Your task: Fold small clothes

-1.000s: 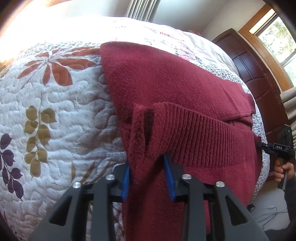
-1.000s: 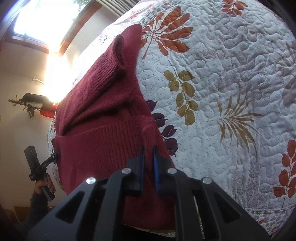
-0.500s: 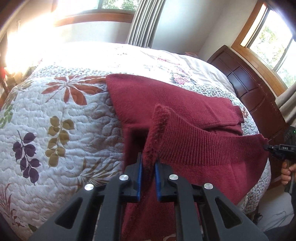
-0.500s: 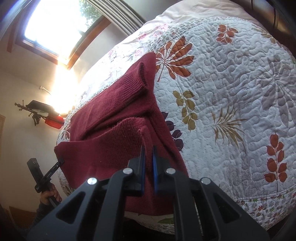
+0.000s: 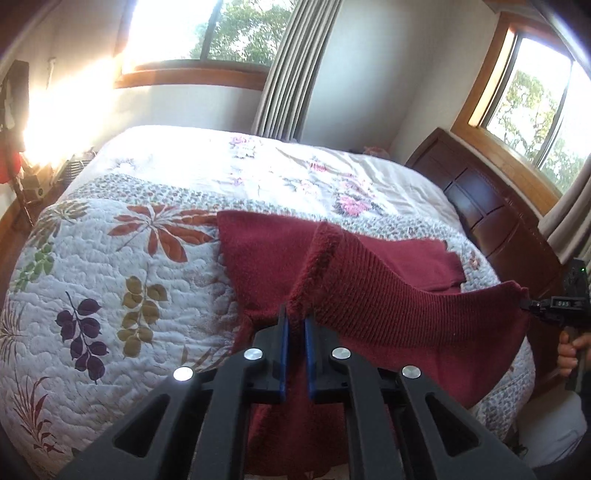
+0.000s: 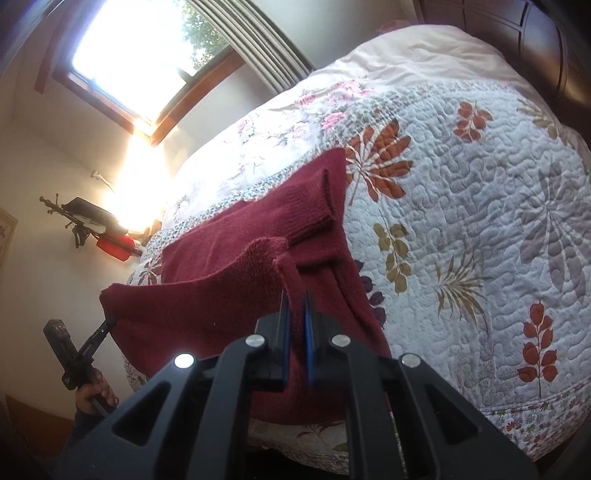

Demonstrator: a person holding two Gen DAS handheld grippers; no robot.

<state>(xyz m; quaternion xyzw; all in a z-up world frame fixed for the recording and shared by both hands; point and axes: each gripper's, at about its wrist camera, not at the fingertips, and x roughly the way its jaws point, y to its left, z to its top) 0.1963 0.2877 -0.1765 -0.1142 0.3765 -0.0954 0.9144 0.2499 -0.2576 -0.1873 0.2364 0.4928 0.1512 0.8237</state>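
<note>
The left tool (image 5: pixel 294 325) is pinching one corner of the ribbed hem of a dark red sweater (image 5: pixel 266 254), its blue pads (image 5: pixel 282 343) closed narrow with the knit caught between them. The right tool (image 6: pixel 295 302) is gripping the opposite hem corner in the same way, jaws narrow on the fabric. Between the two tools the hem is hanging raised above the bed as a stretched band, while the rest of the sweater is lying flat on the quilt (image 5: pixel 110 280), near the bed's edge. One sleeve (image 5: pixel 417 258) is lying folded across the body, pointing toward the dark wooden headboard (image 5: pixel 495 206). In the left view the right tool is showing at the far right edge, with a hand (image 5: pixel 570 350) wrapping its handle. In the right view the left tool is showing at the lower left, also held by a hand (image 6: pixel 94 391). The quilt is white with a leaf print, and sunlit windows (image 5: pixel 207 33) are glowing behind the bed.
</note>
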